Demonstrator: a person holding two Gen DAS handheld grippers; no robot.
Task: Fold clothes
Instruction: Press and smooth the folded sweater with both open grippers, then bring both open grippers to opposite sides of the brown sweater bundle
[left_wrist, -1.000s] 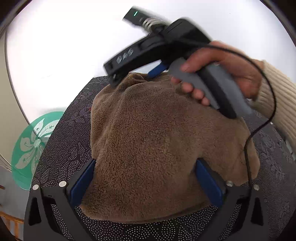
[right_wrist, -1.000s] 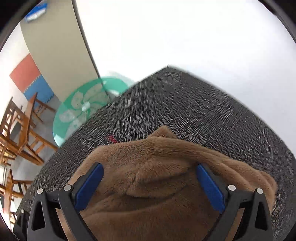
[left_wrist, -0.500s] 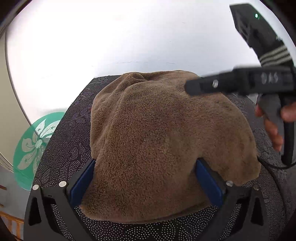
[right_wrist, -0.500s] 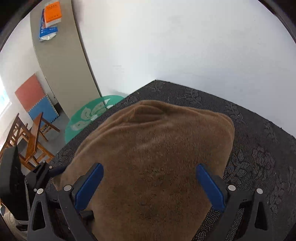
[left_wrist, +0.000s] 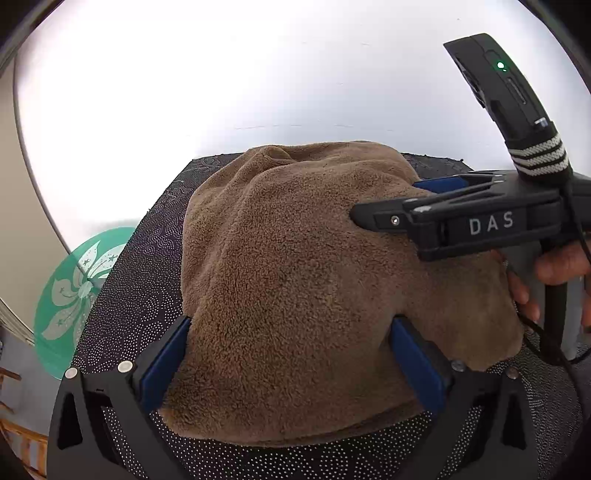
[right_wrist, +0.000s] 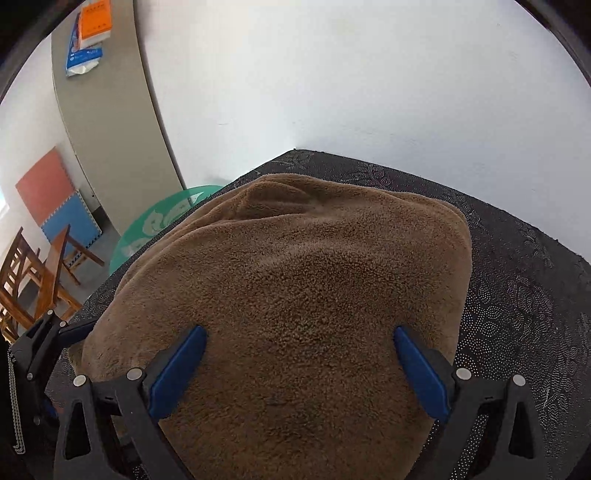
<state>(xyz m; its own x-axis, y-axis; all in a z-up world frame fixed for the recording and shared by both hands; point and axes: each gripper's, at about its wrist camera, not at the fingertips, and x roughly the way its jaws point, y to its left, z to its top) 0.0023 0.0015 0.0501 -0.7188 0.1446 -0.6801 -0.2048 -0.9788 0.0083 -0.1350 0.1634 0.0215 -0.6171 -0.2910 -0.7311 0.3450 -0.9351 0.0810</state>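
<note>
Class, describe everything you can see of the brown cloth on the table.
The brown cloth is a fluffy, fleece-like piece, plain with no print. It lies folded in a rounded, layered heap on the dark dotted tablecloth, a small ridge at its far edge. The open left gripper and open right gripper frame it; whether their fingers touch it is unclear.

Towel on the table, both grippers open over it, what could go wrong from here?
1. The towel has a raised ridge at its far edge; pressing or folding now may lock in a crooked fold.
2. The right hand-held gripper reaches in over the towel near the left hand-held gripper; they might collide.
3. The towel lies close to the table edge on the left, so a tug could slide it off.
</note>
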